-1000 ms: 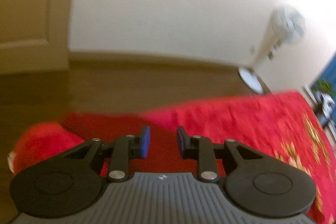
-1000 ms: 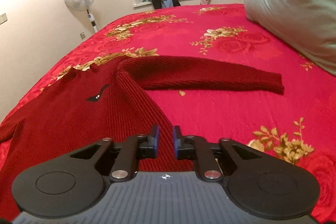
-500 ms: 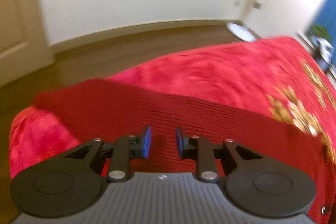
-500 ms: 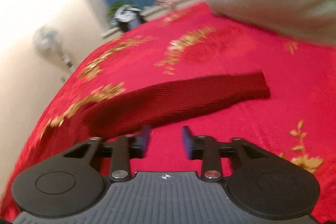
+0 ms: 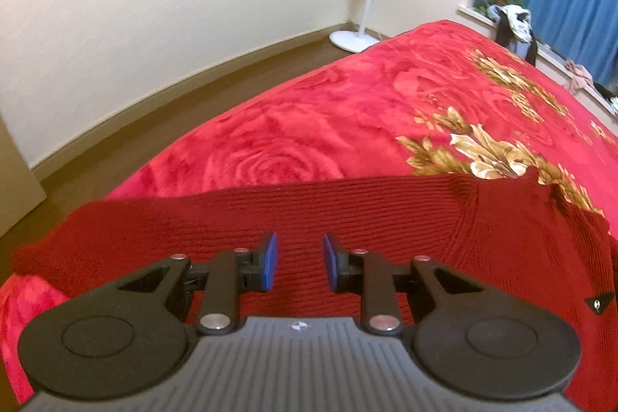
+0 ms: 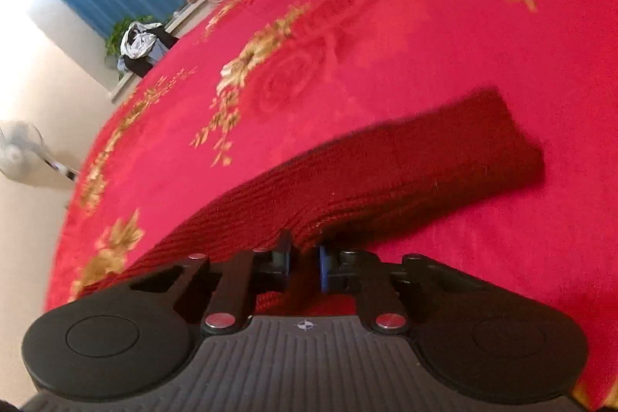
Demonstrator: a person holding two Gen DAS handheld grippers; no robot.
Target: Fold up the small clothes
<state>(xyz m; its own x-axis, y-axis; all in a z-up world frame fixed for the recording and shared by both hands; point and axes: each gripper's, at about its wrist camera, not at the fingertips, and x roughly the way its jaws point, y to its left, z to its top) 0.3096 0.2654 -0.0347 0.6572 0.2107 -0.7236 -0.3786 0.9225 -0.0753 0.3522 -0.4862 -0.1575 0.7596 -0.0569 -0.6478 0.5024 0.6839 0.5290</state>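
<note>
Behind the right claw (image 6: 303, 263), just closing, the pinched sleeve (image 6: 405, 165) blurs.

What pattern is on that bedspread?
Bright red bedspread with tonal roses and golden flower sprays; clearest in the left wrist view.

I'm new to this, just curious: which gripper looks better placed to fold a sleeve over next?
Probably the right gripper: its jaws have just closed on the sweater's sleeve. The left gripper hovers open over the other sleeve, gripping nothing.
</note>
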